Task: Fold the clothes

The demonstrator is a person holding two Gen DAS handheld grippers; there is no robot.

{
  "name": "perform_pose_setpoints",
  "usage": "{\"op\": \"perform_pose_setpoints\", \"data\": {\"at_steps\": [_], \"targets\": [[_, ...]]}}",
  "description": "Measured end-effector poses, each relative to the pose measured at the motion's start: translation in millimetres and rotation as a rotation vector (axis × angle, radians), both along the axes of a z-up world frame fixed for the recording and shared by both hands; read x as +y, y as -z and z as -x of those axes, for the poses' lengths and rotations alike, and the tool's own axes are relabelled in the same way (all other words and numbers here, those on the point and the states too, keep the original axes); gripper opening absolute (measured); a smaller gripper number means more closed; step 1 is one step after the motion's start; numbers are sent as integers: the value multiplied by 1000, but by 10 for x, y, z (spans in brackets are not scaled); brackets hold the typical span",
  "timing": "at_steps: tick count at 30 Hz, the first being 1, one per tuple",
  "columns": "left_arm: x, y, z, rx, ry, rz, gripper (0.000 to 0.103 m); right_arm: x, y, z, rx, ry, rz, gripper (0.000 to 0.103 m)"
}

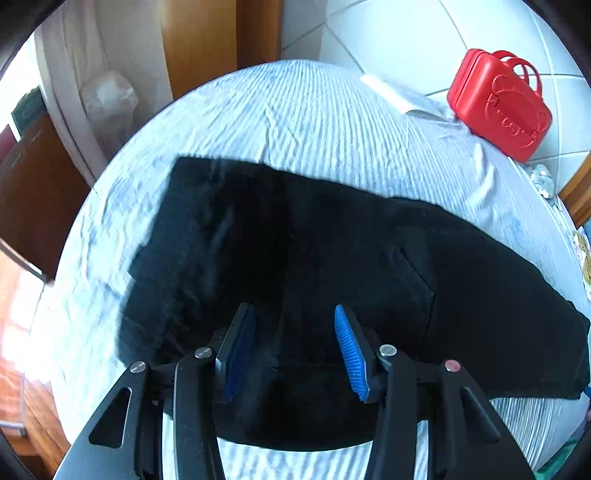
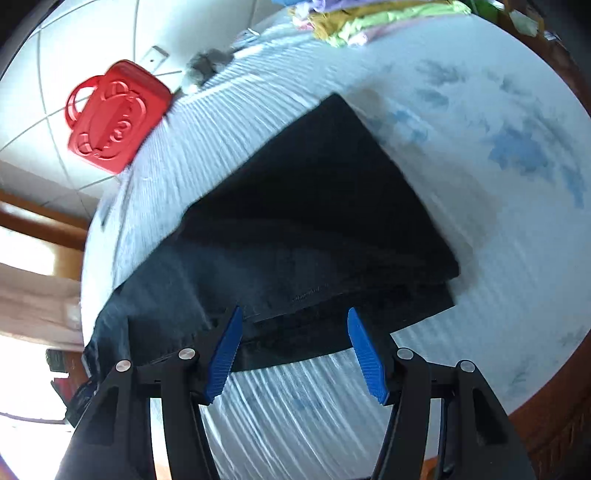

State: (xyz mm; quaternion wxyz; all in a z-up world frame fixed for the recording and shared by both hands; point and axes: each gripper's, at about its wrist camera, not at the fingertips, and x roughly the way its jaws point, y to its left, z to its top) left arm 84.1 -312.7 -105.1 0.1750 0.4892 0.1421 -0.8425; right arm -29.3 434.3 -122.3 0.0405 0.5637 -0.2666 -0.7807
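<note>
- Across the bed (image 1: 303,110), which fills most of both views, there's a pale blue-and-white striped sheet, pretty rumpled. Biggest thing here by far.
- Lying flat on that sheet is the black garment (image 1: 295,240), looks like dark trousers to me (there's a pocket seam showing in the left wrist view). It's spread lengthwise, and in the right wrist view (image 2: 314,206) one end already seems doubled over, since I can see layered edges stacked near the bottom.
- So my read: we're mid-fold. One fold looks done, and both grippers are hovering over the near edge, lining up for the next grab.
- Left gripper (image 1: 293,350) sits over the cloth with its blue pads spread apart and nothing pinched between them.
- Right gripper (image 2: 295,350) same deal, fingers wide apart and empty, just at the near hem where cloth meets sheet.
- Next move, I'd guess, needs both to drop down and pinch the near edge through all layers, then carry it across evenly. Catch only the top layer and the stack will probably slide apart.
- Off at the far side of the bed, a red plastic case (image 1: 498,107) leans against the tiled wall, well apart from the work.
- Some colourful clothes (image 2: 369,18) are piled at the far edge too.
</note>
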Motion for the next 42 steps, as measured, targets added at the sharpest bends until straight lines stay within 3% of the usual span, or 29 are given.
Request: {"op": "perform_pose_setpoints", "data": {"at_steps": [2,3,4,5,7,12,15,18,19,23,25,26,32,38,42], "targets": [[-107,-50,-35,2,10,12,46,-60,72,49,12,43,-41,56],[-166,-53,-45,-3,15,16,46,-90,104,80,22,54,-53,43],[-225,-46,-51,-12,19,21,46,-151,143,114,16,47,-80,20],[-278,-34,-57,-19,22,22,46,-217,181,148,8,37,-109,8],[-359,-4,-47,-33,34,20,46,-391,91,107,40,10,-201,4],[-467,53,-32,-50,84,13,46,-515,-336,-403,89,34,-247,3],[-502,92,-15,-54,107,2,46,-508,-171,-559,-9,44,-281,5],[-520,124,4,-59,116,-2,46,-444,36,-616,-118,38,-296,26],[-514,126,5,-59,115,-1,46,-423,105,-635,-155,36,-300,26],[-493,122,-15,-55,93,-3,46,-264,-410,-581,-23,0,-379,30],[-492,144,-19,-57,69,-7,46,-163,-545,-328,37,-38,-428,46],[-491,157,-18,-55,54,-13,46,-101,-570,-159,62,-55,-441,49],[-460,202,-16,-48,-39,-25,47,93,-181,734,41,-184,-470,49],[-333,203,-66,-68,-117,-16,47,181,173,978,-4,-304,-417,50],[-248,234,7,-89,-147,15,54,-32,81,965,65,-429,-564,22]]}}
